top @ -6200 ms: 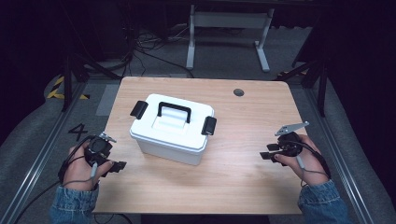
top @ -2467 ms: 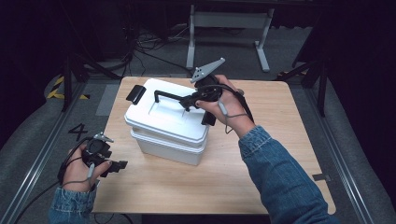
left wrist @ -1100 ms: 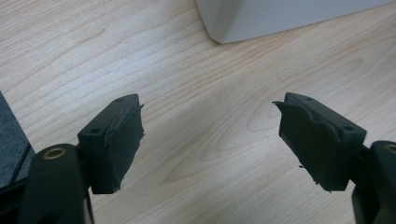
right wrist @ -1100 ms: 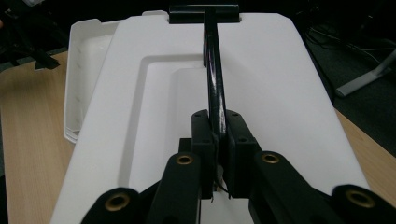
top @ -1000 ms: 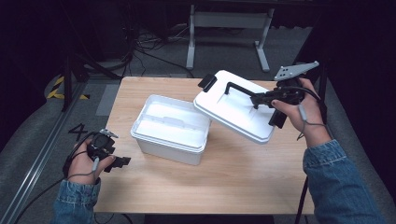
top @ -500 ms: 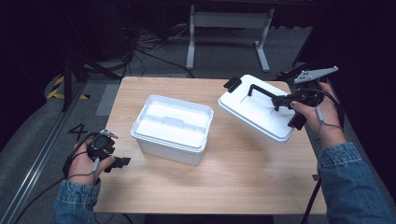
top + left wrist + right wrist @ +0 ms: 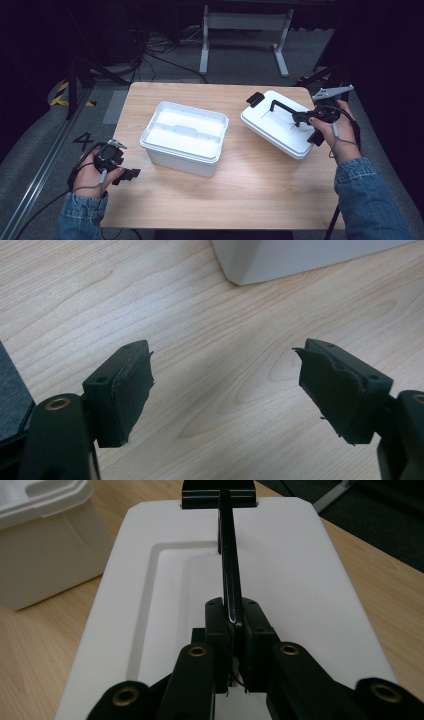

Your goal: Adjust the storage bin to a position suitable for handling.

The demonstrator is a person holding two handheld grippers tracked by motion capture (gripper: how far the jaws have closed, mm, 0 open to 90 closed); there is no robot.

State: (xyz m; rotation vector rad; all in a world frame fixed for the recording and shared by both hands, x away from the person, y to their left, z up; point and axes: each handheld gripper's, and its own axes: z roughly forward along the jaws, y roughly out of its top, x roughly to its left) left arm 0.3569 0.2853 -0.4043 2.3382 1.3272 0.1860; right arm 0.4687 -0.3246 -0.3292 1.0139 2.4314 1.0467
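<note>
Right gripper (image 7: 303,118): clenched on the black handle (image 7: 229,565) of the white lid (image 7: 277,131); in the right gripper view both pads pressed the thin bar from either side.
Left gripper (image 7: 131,173): released, jaws standing wide apart over bare wood at the near left corner of the bench (image 7: 210,205), nothing between them.
Lid, place: at the right side of the bench, near its right edge, well apart from the white box (image 7: 184,136); whether it rested on the wood or hung just above could not be told.
Lid, long axis: ran from the far left toward the near right in the high view, slanted against the bench edges.
Lid, facing: top side up, recessed panel upward, black latch (image 7: 254,99) at its far-left end.
Handle, axis: along the lid's length, raised upright above the panel.
Box, place: middle of the bench, open at the top, long axis roughly left to right, slightly skewed.
Count: one lid, one box, one handle, one latch visible on the lid, two grippers, one bench.
</note>
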